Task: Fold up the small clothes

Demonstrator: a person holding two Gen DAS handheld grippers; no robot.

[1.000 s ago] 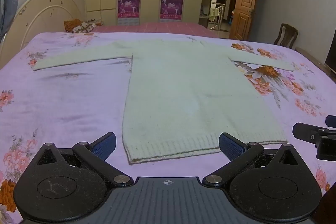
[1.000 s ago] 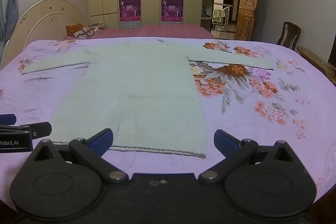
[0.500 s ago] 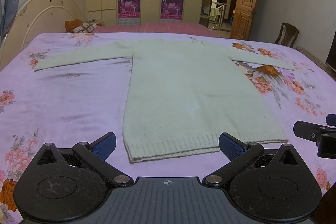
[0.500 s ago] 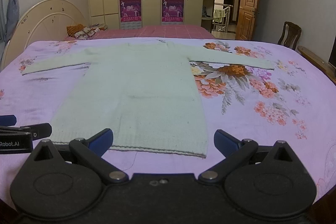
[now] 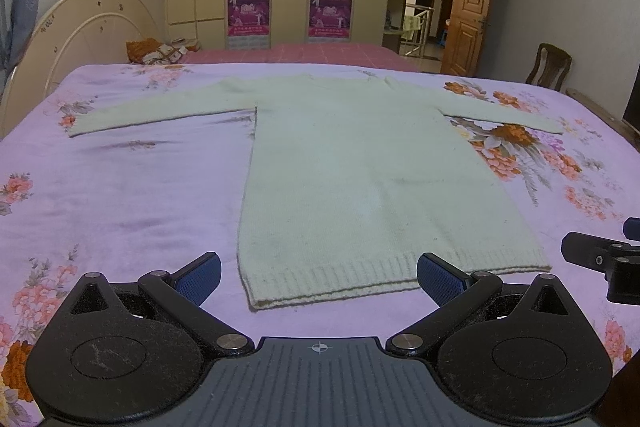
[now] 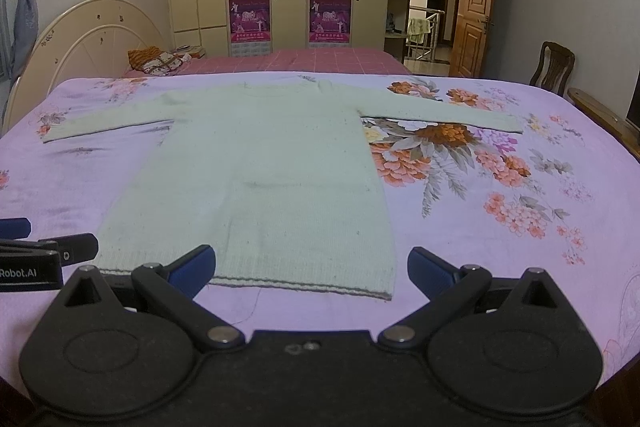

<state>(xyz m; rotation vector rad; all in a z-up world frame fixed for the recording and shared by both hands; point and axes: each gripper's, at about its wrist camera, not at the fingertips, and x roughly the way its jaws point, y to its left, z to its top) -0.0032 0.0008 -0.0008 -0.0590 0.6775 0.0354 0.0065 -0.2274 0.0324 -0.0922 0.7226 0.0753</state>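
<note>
While both the left hand-held gripper (image 5: 319, 269) and right hand-held gripper (image 6: 311, 263) are held wide open and empty, the sweater (image 5: 360, 167) is seen spread flat mid-bed (image 5: 120, 187), hem nearest the bed's near edge; soft, limp knit is judged best pinched at the hem corners.

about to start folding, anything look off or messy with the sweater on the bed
Nothing stands out. The pale green sweater lies flat on the floral bedsheet, both sleeves spread out, hem nearest the open left gripper and right gripper. Only a faint crease crosses its middle.
</note>
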